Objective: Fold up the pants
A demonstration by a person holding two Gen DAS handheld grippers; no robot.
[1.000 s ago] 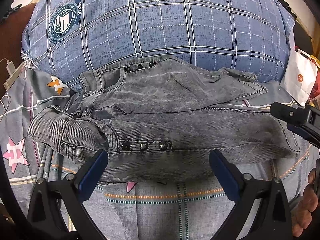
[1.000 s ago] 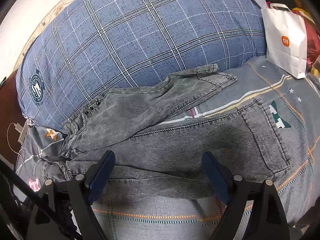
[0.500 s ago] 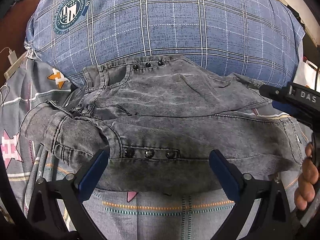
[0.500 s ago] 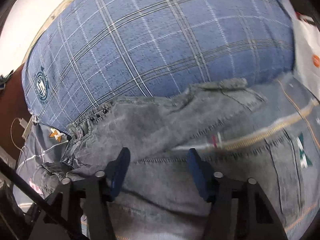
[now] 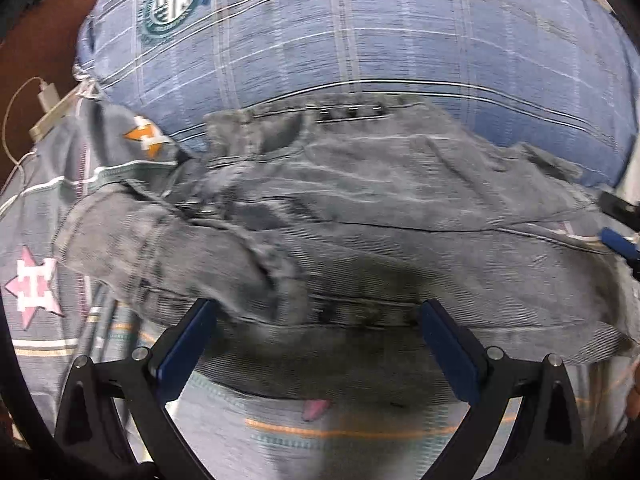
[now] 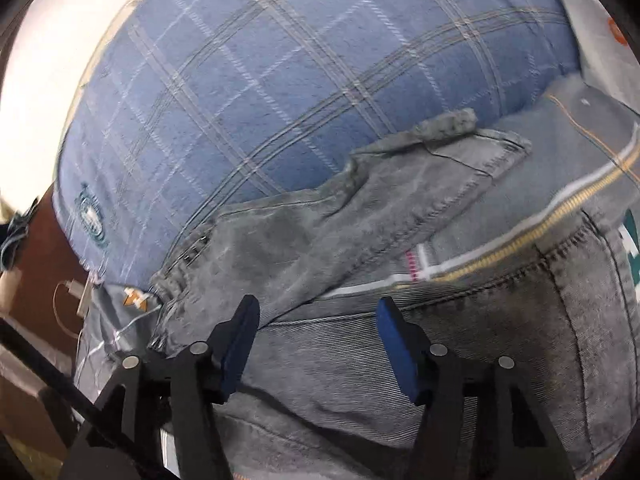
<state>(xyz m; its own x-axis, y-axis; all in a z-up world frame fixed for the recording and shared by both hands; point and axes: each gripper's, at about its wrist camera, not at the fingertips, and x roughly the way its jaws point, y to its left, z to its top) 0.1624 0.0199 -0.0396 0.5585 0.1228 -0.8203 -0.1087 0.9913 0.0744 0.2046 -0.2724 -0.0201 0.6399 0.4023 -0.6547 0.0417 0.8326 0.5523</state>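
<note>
Grey washed denim pants (image 5: 360, 216) lie spread across the bed, the two legs running left to right, the far leg resting against a pillow. My left gripper (image 5: 316, 322) is open, its blue pads either side of the near leg's seam with the three studs, just above the cloth. My right gripper (image 6: 316, 320) is open, jaws partly narrowed, low over the pants (image 6: 340, 248) where the two legs split. The right gripper's tip shows at the right edge of the left wrist view (image 5: 620, 240).
A big blue plaid pillow (image 5: 360, 40) fills the back. The grey patterned bedsheet (image 5: 48, 208) lies under the pants. A white charger with cable (image 5: 48, 100) sits at the left by brown wood. A white paper bag (image 6: 608, 40) stands at the far right.
Both grippers have moved forward and down onto the pants. The right gripper's jaws have narrowed from wide open and it swung left toward the crotch.
</note>
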